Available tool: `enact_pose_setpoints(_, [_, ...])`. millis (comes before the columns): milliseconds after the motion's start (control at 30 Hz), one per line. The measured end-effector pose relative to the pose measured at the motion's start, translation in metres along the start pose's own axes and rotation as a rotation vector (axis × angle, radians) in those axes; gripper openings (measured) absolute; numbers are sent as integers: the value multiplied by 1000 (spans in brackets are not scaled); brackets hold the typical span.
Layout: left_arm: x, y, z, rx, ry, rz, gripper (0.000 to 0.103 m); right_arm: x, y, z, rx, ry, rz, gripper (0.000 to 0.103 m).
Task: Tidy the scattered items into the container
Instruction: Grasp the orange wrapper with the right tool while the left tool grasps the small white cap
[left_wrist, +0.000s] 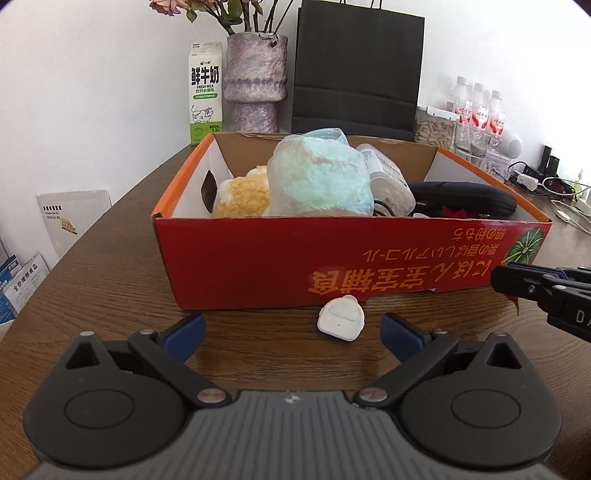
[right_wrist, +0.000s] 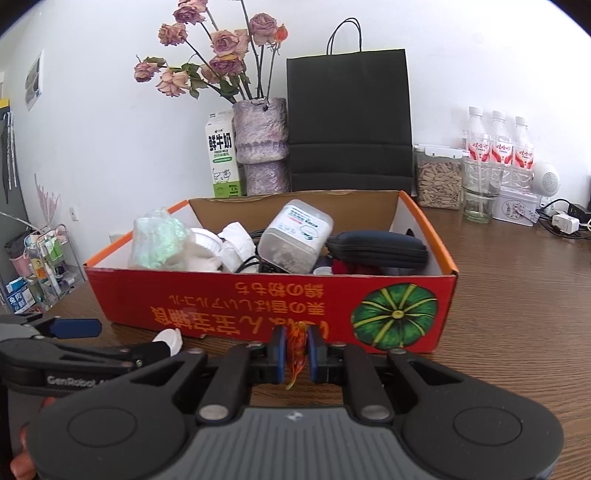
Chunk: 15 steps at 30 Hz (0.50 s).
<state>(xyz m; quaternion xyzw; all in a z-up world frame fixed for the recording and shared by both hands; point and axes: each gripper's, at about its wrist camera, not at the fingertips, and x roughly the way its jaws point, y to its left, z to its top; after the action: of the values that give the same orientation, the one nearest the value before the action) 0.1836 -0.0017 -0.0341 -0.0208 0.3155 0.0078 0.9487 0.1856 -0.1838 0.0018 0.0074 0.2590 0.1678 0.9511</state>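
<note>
A: What lies nearest the camera?

B: The left gripper (left_wrist: 291, 334), low over the wooden table (left_wrist: 110, 280). Its blue-padded fingers are spread wide and hold nothing. Just beyond them, nearer the right-hand finger, lies a small white device (left_wrist: 340, 319) on the table, right in front of the red cardboard box (left_wrist: 295, 254) and close to its front wall.

A: And the other hand?

B: The right gripper (right_wrist: 296, 350) is also in front of the box, near the corner printed with a green pumpkin. Its fingers are closed tight on a small orange leaf-like scrap (right_wrist: 297, 349), which hangs down between the pads.

A: What is already in the box?

B: It looks fairly full: an iridescent bag (left_wrist: 319, 175), a yellow fluffy item (left_wrist: 243, 194), a clear plastic tub (right_wrist: 295, 236) and a dark zip case (right_wrist: 376, 249), among other bits.

A: So how much is left?

B: Judging by this, most of it is done. The orange scrap, already gripped, has yet to be carried over the front wall, and the white device has yet to be picked up. No other loose items show in front of the box.
</note>
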Motion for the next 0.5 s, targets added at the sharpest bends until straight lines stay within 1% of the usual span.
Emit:
enact_pose_setpoints(133, [6,-7,1,-44,19,48,99,-4,-7,-3,11,-5,-5,11])
enact_pose_setpoints(233, [9,-13,2,-48,26,76,92,-7,-8,-4,15,-14,-3,11])
enact_pose_setpoints(300, [9,-18,3,-39,21,94,79,-10,-7,-4,14,-25,1,12])
enact_pose_setpoints(333, [8,-20,3,-32,19,100,74,-12,-7,-4,13,-29,4,12])
enact_pose_setpoints(367, [7,-23,3,-21,8,93,51,-13,-6,-4,11,-32,7,12])
enact_pose_setpoints(400, [5,-26,2,-11,-3,80,30,-13,-6,-4,8,-33,9,12])
enact_pose_setpoints(467, [3,-31,1,1,-7,76,28,-14,-4,-5,2,-35,11,12])
enact_pose_setpoints(500, [3,-32,1,0,-8,56,28,-15,-3,-5,-2,-36,11,11])
